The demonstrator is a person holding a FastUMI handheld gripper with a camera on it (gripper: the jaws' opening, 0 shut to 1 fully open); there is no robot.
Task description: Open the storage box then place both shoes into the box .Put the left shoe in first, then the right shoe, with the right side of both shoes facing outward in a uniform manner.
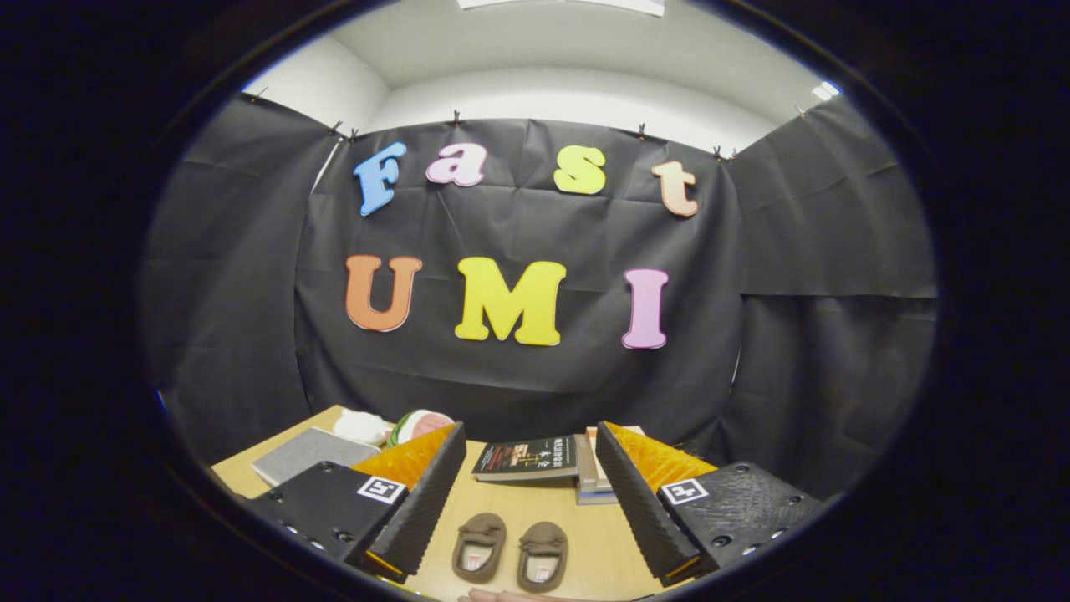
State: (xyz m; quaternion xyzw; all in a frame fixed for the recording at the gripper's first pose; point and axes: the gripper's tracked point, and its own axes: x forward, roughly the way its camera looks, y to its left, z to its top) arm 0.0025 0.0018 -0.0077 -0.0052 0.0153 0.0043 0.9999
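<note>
Two small brown shoes lie side by side on the wooden table, toes pointing away from me. The left shoe (479,547) and the right shoe (543,555) sit low between my fingers, well below their tips. My gripper (530,439) is open and holds nothing, raised above the table with its fingers spread wide. I cannot pick out a storage box from here.
Books (527,458) lie stacked just beyond the shoes, near the right finger. A grey flat pad (303,453) rests past the left finger. A white object (363,426) and a red-and-green round thing (420,425) sit at the table's far edge. A fingertip of a hand (501,596) shows below the shoes.
</note>
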